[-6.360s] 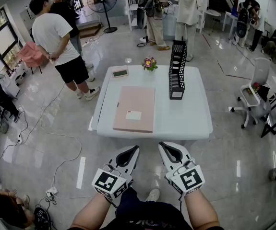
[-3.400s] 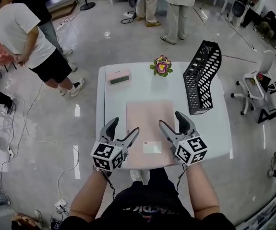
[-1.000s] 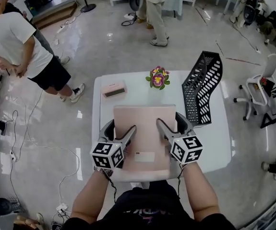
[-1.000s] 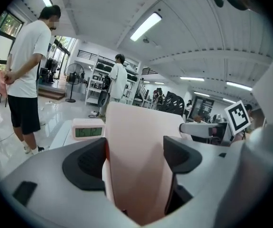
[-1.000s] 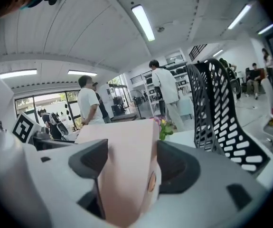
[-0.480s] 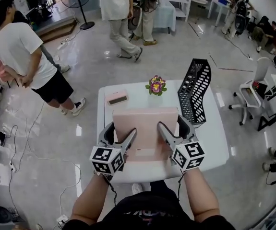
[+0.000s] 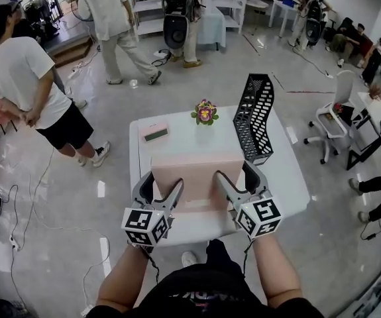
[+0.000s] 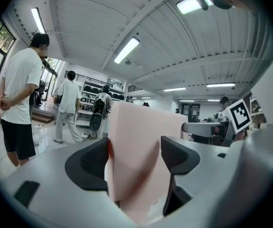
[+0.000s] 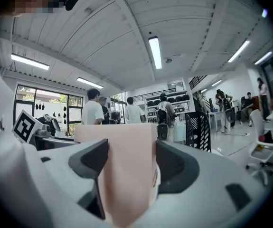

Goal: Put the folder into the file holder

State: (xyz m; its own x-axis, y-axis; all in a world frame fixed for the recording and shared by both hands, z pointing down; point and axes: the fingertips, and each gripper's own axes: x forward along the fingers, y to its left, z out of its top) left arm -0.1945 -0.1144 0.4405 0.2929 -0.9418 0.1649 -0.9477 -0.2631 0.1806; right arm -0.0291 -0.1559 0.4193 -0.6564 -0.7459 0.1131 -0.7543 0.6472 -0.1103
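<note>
Forearms (image 7: 120,280) reach in from 6 o'clock of the head view, each ending in a marker cube and a two-jaw tool. The left hand-held gripper (image 7: 158,185) grips the left side of a pale pink folder (image 7: 197,176). Its jaws have just been closing, and its own view shows the folder standing between the dark pads with the left pad against it. The right hand-held gripper (image 7: 238,177) clamps the folder's right side, and its own view shows the pink sheet filling the gap between both pads. The folder is held between the two tools over the near half of a white worktop (image 7: 289,184), with its far edge tilted up.

Farther back on the worktop, at 1 o'clock, a black mesh file holder (image 7: 253,118) stands upright with its open top showing, apart from the folder. At 12 o'clock sits a small pot of pink and yellow flowers (image 7: 205,112). At 11 o'clock lies a small pink box with a dark window (image 7: 154,134).

Beyond the worktop, on a glossy grey floor, a person in a white T-shirt and black shorts (image 7: 28,78) stands at 10 o'clock, hands behind the back. A white office chair (image 7: 336,111) is at 2 o'clock.
</note>
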